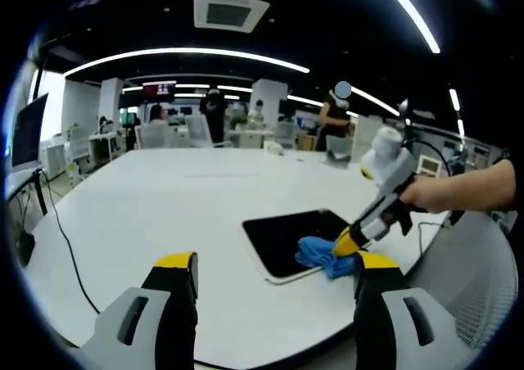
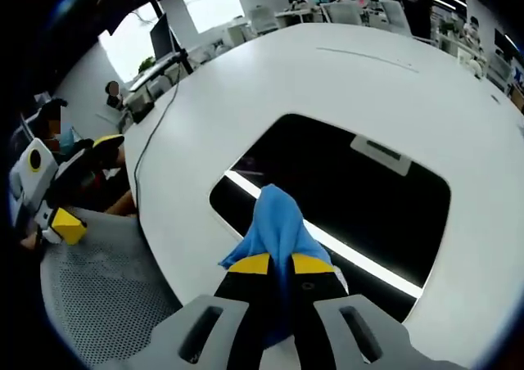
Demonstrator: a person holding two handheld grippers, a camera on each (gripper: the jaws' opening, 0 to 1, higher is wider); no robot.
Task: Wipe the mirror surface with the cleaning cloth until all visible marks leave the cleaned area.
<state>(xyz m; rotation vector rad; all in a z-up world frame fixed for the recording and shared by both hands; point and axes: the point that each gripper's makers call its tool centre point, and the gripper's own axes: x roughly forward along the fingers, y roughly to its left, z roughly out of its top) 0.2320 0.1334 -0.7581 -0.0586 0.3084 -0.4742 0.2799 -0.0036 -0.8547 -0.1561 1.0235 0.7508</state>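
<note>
Here, from my tongs outward:

Right gripper [image 2: 281, 264]: I have its yellow-tipped jaws pinched tight on the blue cleaning cloth [image 2: 277, 220], which bunches up between them and spills forward onto the glass. In the left gripper view I see this same tool [image 1: 347, 242] come in from the right, my hand [image 1: 446, 191] on its grip, its tip down on the cloth [image 1: 321, 254].

Left gripper [image 1: 274, 263]: my jaws stand wide apart with nothing between them, hovering above the table's near edge.

Mirror [image 2: 360, 190]: a dark rounded rectangle lying flat on the white table [image 2: 327, 83]; the cloth rests on its near edge. It reflects a bright ceiling strip and a ceiling vent panel. Whether marks are left on it, I cannot tell.

Beside the table: a grey mesh chair [image 2: 98, 288], and a black cable [image 1: 70, 251] trailing across the tabletop.

Farther off: office desks, monitors, people standing.

Writing: a red-lit screen [image 1: 159, 87] hangs far away; its text is too small to read.
</note>
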